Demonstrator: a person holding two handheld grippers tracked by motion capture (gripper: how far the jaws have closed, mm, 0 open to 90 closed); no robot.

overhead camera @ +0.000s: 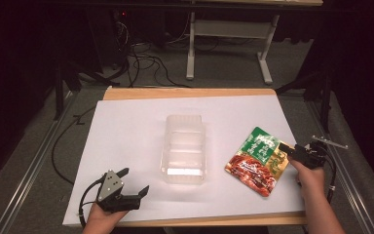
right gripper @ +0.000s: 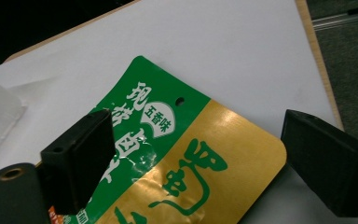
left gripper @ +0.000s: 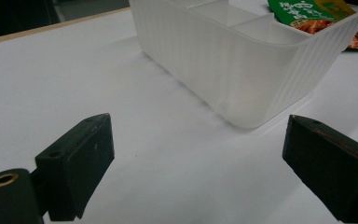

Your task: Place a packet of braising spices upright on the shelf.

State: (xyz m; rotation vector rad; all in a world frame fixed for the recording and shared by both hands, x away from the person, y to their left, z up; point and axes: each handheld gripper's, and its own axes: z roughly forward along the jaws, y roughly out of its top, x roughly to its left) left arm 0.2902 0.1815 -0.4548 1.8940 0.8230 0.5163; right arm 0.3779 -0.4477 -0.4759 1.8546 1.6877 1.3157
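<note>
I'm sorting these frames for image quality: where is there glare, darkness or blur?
High view: the white table sheet is brightly lit, its surroundings dark, and a bright glare patch sits in the clear plastic container. Left gripper view: the near jaws look soft, the container's ribbed wall sharper. Right gripper view: the snack pouch shows crinkled foil sheen; its print stays readable.

On the snack pouch [right gripper: 177, 154] in your right gripper view you can read white Chinese characters on the green band, with "五香味" in a small white fan-shaped badge beside them; large green brush characters cross the gold half, too cropped to make out. In your high view its print is too small to read
</note>
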